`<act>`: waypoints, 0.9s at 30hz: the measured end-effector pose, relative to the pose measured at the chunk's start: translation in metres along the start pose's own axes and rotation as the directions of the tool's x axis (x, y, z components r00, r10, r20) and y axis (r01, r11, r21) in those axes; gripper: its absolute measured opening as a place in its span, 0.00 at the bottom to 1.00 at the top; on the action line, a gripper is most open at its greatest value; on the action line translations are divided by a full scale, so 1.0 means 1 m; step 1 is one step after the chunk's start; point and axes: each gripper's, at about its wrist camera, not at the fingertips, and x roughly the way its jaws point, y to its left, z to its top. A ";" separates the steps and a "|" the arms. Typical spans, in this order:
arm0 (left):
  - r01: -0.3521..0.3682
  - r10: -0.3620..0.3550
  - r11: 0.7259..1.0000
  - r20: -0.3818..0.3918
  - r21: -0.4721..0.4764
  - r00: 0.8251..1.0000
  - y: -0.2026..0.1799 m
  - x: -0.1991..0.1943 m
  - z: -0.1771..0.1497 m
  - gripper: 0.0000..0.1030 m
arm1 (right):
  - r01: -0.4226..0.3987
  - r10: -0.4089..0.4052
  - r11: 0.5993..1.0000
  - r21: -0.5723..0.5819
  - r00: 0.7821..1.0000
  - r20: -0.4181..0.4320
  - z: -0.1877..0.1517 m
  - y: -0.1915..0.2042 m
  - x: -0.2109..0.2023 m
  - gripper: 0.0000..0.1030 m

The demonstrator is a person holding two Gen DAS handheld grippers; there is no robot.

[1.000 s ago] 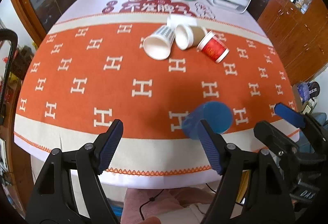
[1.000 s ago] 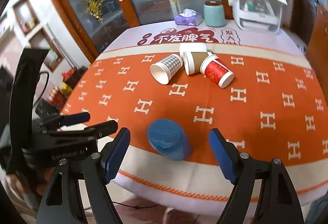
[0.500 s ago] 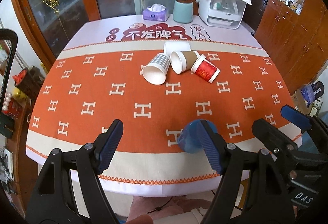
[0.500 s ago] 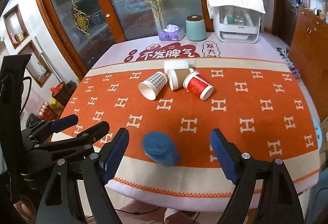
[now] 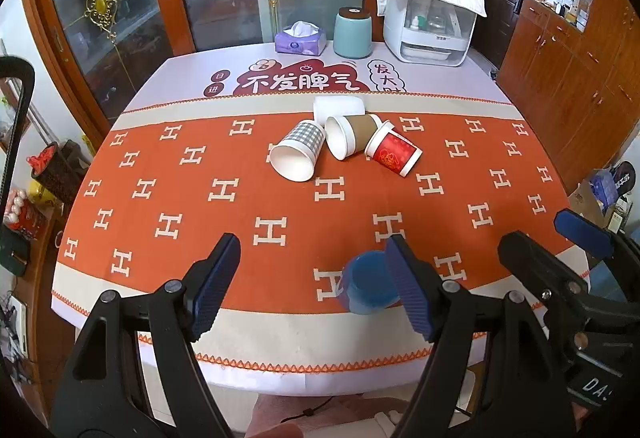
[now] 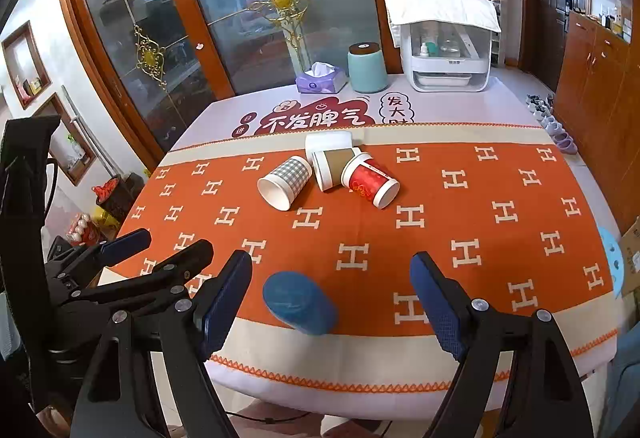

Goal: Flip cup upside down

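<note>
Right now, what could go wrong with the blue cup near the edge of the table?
1. The blue cup stands base-up close to the near edge of the table; a bump from the right gripper, whose open jaws flank it, could knock it off.
2. The left gripper sits close beside the right one, so the two might collide.
3. The checked cup, brown cup and red cup lie on their sides and could roll if the cloth is tugged.

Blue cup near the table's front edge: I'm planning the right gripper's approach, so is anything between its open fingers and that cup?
Nothing visible. The blue cup stands alone ahead of the right gripper; the other cups lie farther back.
</note>
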 end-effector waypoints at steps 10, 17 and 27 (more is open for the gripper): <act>-0.005 0.005 1.000 -0.012 -0.008 1.000 0.001 0.006 0.003 0.70 | -0.008 0.008 1.000 0.004 1.000 -0.020 0.003 -0.004 0.007 0.80; -0.010 0.009 1.000 -0.018 -0.013 1.000 0.005 0.010 0.002 0.70 | -0.011 0.011 1.000 0.005 1.000 -0.029 0.004 0.001 0.015 0.80; -0.016 0.015 1.000 -0.028 -0.012 0.999 0.010 0.012 -0.002 0.70 | -0.019 0.019 1.000 0.021 0.999 -0.044 -0.002 0.006 0.024 0.80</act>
